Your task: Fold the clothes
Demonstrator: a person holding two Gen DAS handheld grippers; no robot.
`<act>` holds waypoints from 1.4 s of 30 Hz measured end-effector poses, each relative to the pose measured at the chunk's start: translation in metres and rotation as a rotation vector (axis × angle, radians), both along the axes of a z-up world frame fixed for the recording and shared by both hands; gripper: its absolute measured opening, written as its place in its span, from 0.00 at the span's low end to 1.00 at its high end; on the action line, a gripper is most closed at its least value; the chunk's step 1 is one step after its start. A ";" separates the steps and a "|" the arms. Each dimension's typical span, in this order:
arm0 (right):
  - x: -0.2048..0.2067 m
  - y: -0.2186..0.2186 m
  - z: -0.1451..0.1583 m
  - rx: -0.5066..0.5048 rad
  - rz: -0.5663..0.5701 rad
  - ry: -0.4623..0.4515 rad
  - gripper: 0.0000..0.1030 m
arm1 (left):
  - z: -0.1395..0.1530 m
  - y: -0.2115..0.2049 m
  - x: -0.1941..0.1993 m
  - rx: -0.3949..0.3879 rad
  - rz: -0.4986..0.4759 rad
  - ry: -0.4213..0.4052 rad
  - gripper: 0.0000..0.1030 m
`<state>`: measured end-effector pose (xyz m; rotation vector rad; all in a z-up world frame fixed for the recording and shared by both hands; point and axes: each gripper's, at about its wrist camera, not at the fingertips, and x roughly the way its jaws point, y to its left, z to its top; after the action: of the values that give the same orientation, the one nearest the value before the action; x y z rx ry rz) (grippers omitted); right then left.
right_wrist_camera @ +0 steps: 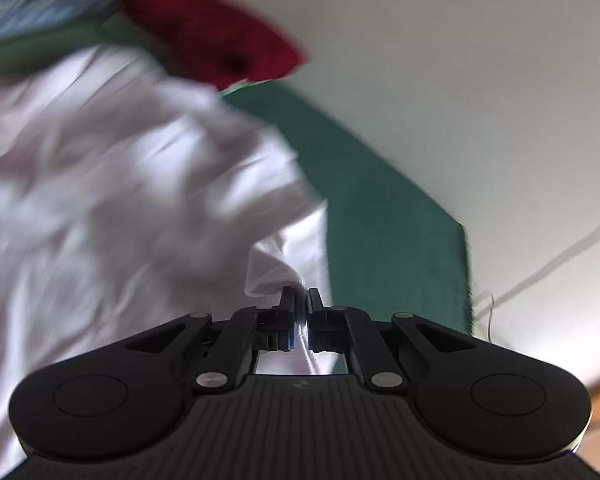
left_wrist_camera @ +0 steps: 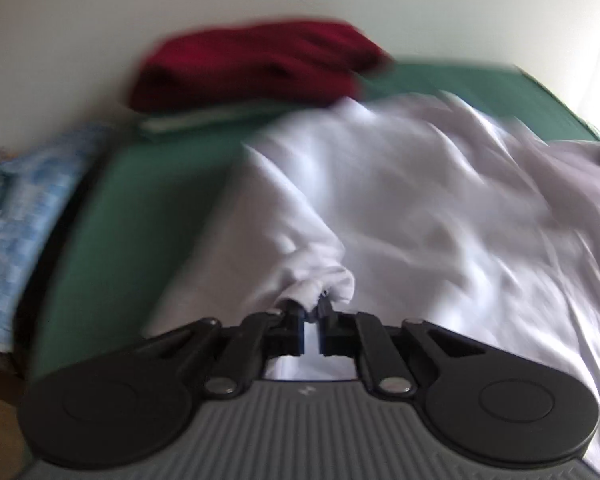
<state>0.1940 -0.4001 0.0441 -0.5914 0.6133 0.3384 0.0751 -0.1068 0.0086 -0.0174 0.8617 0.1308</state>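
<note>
A white garment (left_wrist_camera: 420,208) lies crumpled over a green cloth-covered table (left_wrist_camera: 140,184). My left gripper (left_wrist_camera: 310,312) is shut on a bunched corner of the white garment and holds it off the table. In the right wrist view the same white garment (right_wrist_camera: 120,168) spreads to the left, and my right gripper (right_wrist_camera: 301,300) is shut on another edge of it, near the right side of the green table (right_wrist_camera: 380,220). Both views are blurred by motion.
A folded dark red garment (left_wrist_camera: 252,68) lies on a folded white and green piece at the back of the table; it also shows in the right wrist view (right_wrist_camera: 212,28). A blue patterned cloth (left_wrist_camera: 32,208) lies off the table's left side. A white wall (right_wrist_camera: 480,80) stands behind.
</note>
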 end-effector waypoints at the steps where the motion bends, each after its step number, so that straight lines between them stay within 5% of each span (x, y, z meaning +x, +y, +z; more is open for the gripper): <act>1: 0.014 -0.014 0.014 0.083 -0.067 0.010 0.03 | 0.007 0.015 0.003 -0.007 0.033 -0.022 0.08; 3: 0.041 -0.047 0.034 0.237 -0.210 -0.002 0.03 | 0.011 0.041 0.015 0.036 0.105 -0.023 0.08; 6: 0.082 -0.095 0.032 0.287 -0.505 -0.057 0.05 | 0.004 0.079 0.030 0.111 0.255 0.028 0.08; 8: 0.099 -0.126 0.021 0.324 -0.682 -0.031 0.20 | 0.006 0.103 0.023 0.076 0.322 0.029 0.09; 10: 0.100 -0.146 0.013 0.390 -0.733 0.028 0.27 | 0.009 0.122 0.012 0.086 0.381 0.011 0.17; 14: 0.069 -0.137 0.006 0.462 -0.501 0.094 0.45 | 0.019 0.142 -0.006 0.123 0.425 0.018 0.29; 17: 0.060 -0.110 -0.017 0.496 -0.280 0.295 0.49 | 0.029 0.140 -0.019 0.226 0.460 -0.019 0.32; 19: 0.055 -0.101 -0.029 0.451 -0.266 0.343 0.46 | 0.034 0.141 -0.017 0.214 0.450 -0.024 0.32; 21: 0.058 -0.094 -0.031 0.357 -0.315 0.289 0.40 | 0.035 0.140 -0.009 0.195 0.414 -0.014 0.35; 23: 0.065 -0.083 -0.023 0.249 -0.375 0.231 0.38 | 0.025 0.130 0.004 0.239 0.346 0.019 0.47; 24: 0.067 -0.077 -0.012 0.274 -0.343 0.209 0.37 | 0.018 0.124 0.010 0.236 0.314 0.038 0.52; 30: 0.079 0.043 0.048 0.476 0.068 0.363 0.49 | -0.005 0.110 -0.003 0.093 0.289 0.036 0.54; 37: 0.097 0.206 0.017 0.516 0.211 0.483 0.52 | -0.026 0.114 -0.045 -0.144 0.255 0.079 0.68; 42: 0.070 0.296 -0.017 0.291 0.434 0.441 0.63 | -0.034 0.119 -0.049 -0.143 0.244 0.066 0.77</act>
<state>0.2644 -0.1046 0.0273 -0.3632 0.8376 0.9665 0.0262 0.0120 -0.0255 -0.2536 0.9315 0.2999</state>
